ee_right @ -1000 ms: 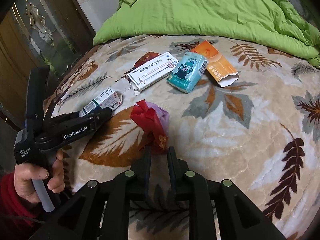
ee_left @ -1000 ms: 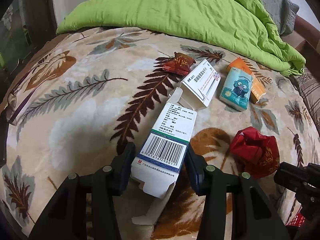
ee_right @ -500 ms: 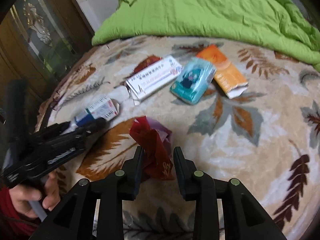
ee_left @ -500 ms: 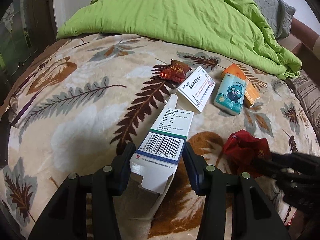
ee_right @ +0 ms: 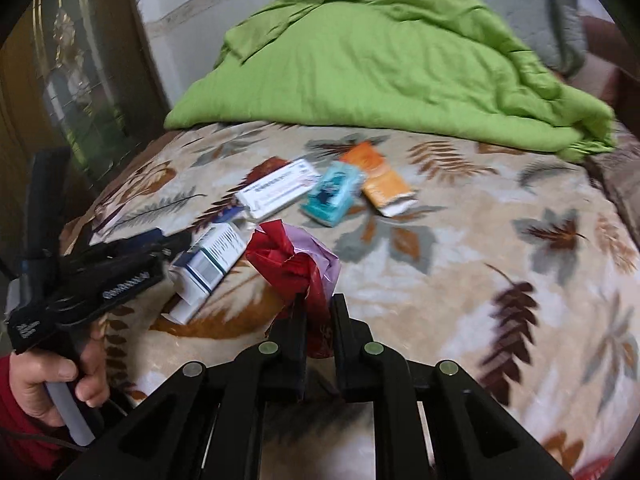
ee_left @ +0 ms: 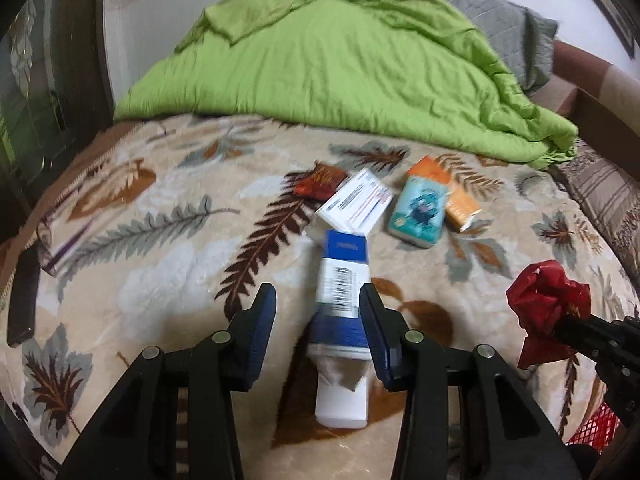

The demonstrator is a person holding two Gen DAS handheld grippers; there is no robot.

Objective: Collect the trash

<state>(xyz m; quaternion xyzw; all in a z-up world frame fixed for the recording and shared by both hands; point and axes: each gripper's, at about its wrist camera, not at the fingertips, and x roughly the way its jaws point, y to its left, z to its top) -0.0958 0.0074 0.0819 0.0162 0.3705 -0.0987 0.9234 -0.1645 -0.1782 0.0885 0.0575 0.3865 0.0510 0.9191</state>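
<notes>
Right gripper is clenched on the red wrapper above the blanket; left gripper is closing around the box, one pad touching it.

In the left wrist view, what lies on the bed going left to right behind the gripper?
Dark red wrapper → white box → teal tissue pack → orange packet → crumpled red bag, pinched in the right gripper and lifted. The blue-and-white box in front is left out.
</notes>
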